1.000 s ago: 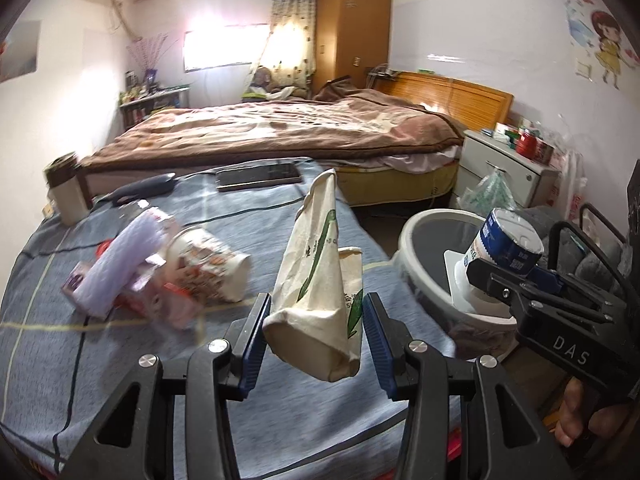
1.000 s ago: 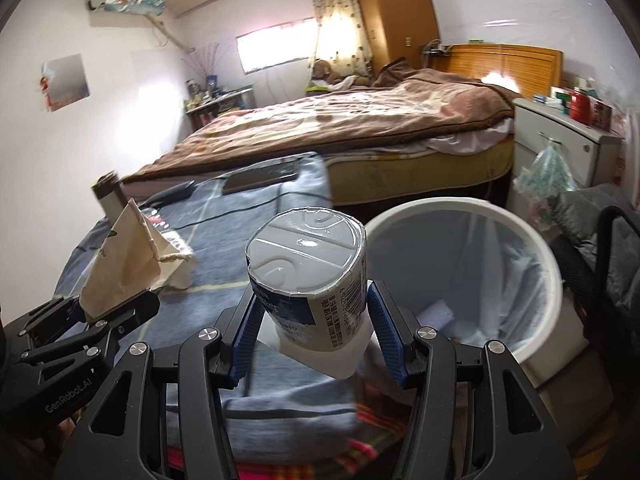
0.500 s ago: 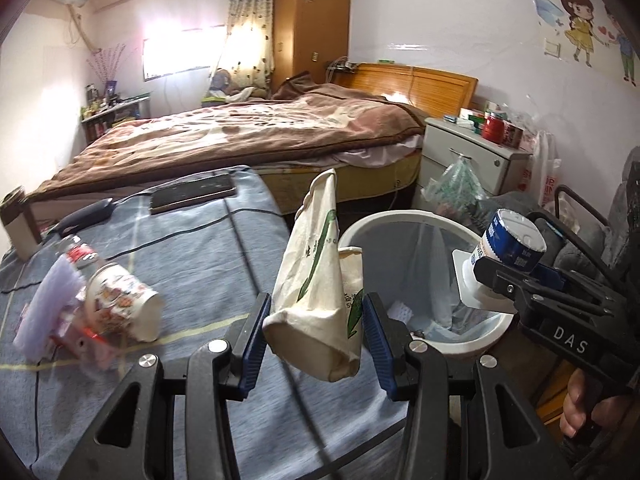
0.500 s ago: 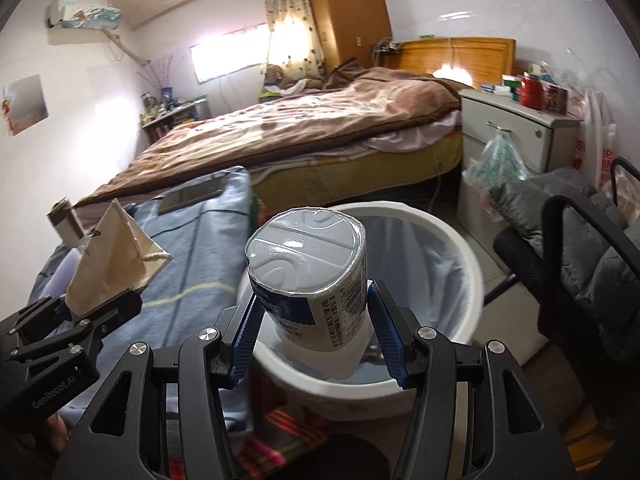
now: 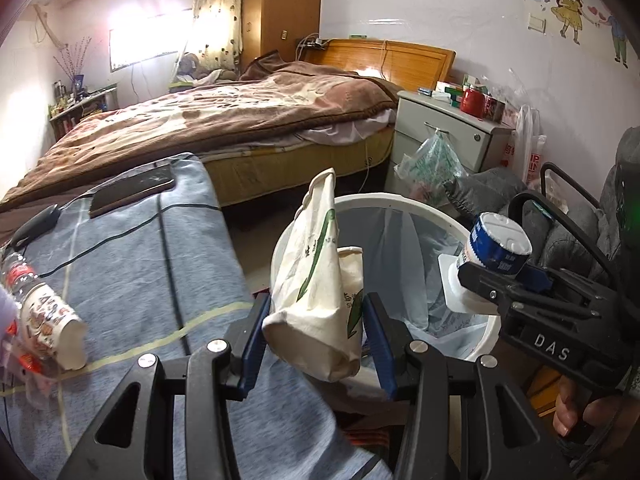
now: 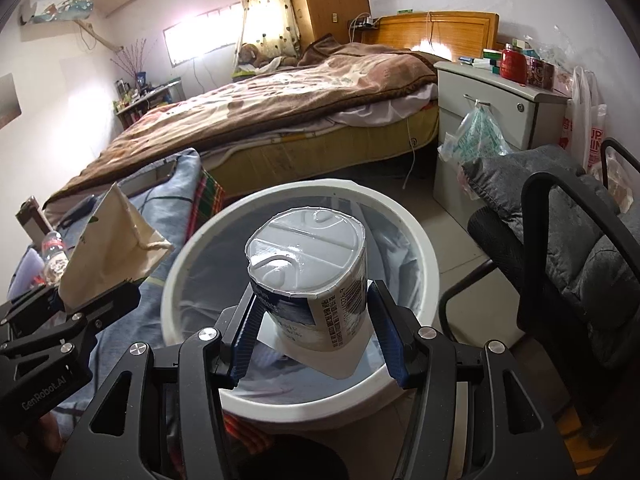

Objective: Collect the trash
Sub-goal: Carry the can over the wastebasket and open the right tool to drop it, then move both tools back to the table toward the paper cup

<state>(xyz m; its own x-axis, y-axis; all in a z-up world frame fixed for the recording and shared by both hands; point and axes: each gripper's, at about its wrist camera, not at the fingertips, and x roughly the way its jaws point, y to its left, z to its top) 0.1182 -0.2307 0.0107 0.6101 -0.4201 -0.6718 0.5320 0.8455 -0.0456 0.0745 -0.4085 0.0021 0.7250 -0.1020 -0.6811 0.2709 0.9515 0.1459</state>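
My left gripper is shut on a crumpled cream paper bag with green print, held at the near left rim of the white trash bin. My right gripper is shut on a blue and white yogurt cup with a foil lid, held over the bin's opening. The bin has a clear liner with some trash at the bottom. The paper bag and left gripper show at the left of the right wrist view; the cup shows at the right of the left wrist view.
A blue-covered table at left holds a printed paper cup, a plastic bottle, a phone and a cable. A bed, a nightstand and a black chair with a grey cushion surround the bin.
Both grippers have moved right, from over the table to the bin. The cup is now over the bin's opening and the bag at its rim. Both grips are unchanged.
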